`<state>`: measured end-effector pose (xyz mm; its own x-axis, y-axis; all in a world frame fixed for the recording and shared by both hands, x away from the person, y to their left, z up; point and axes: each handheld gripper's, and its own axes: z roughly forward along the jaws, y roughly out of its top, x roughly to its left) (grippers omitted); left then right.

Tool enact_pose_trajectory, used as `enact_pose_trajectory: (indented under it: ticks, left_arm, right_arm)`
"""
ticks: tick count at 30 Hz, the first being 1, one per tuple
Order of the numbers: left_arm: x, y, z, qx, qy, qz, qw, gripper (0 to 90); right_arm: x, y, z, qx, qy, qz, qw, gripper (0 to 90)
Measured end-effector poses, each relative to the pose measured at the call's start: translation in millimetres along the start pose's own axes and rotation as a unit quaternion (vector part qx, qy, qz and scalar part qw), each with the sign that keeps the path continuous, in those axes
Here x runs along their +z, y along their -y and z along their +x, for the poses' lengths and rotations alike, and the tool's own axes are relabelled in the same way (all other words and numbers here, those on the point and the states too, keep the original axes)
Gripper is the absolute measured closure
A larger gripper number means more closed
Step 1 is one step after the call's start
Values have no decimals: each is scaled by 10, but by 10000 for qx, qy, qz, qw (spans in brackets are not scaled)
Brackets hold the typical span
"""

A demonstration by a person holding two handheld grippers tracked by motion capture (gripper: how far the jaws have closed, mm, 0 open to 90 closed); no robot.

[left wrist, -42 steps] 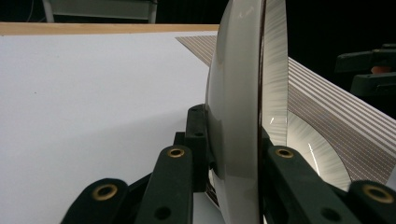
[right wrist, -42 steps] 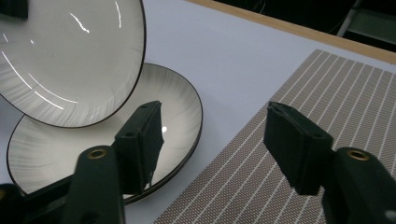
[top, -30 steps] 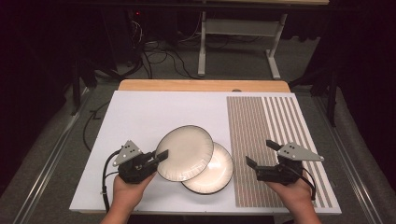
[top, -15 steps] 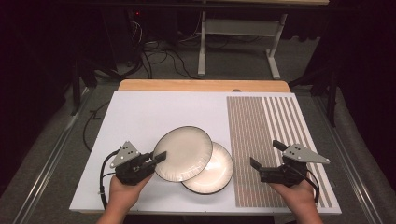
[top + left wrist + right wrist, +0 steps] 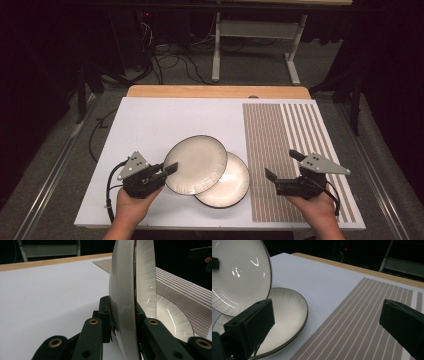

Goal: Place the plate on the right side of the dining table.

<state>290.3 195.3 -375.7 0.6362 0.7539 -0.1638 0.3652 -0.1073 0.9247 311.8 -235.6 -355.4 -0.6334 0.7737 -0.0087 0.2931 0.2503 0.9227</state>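
So the white tabletop (image 5: 165, 120) has a striped placemat (image 5: 290, 150) on its right side. Two dark-rimmed plates sit near the front: the lower plate (image 5: 232, 187) lies flat just left of the placemat, and the upper plate (image 5: 196, 164) is lifted at a tilt, overlapping it. The left hand-held gripper (image 5: 169, 169) comes in low from the front-left, hand (image 5: 131, 207) underneath, jaws clamped tight on the upper plate's left rim. The right hand-held gripper (image 5: 282, 165) hovers over the placemat, pointed toward the plates, jaws spread wide with nothing between them.
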Motion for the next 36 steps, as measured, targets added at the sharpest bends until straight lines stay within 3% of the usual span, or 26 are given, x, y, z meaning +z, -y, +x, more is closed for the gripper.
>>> enact_pose_trajectory:
  ticks: [9, 21, 25, 28, 29, 33, 36]
  left_arm:
    - [-12, 0, 9, 43, 15, 22, 10000, 773]
    - [-17, -1, 3, 59, 4, 21, 10000, 773]
    - [-17, 1, 2, 60, 10, 13, 10000, 773]
    - [-17, 2, 2, 58, 12, 11, 10000, 773]
    - [-18, 2, 2, 56, 10, 12, 10000, 773]
    - [-18, 3, 3, 45, 9, 10, 10000, 773]
    - [-15, 6, 2, 34, 8, -1, 10000, 773]
  right_arm:
    - [284, -96, 229, -149, -375, 190, 9990, 56]
    - [637, -225, 467, -95, -800, 371, 9961, 164]
    - [741, -265, 539, -60, -847, 380, 9957, 186]
    - [840, -287, 593, -31, -875, 396, 9954, 254]
    - [889, -291, 618, -4, -873, 350, 9956, 319]
    - [946, -290, 634, 76, -924, 303, 9952, 396]
    - [998, -265, 643, 163, -1079, 287, 9936, 470]
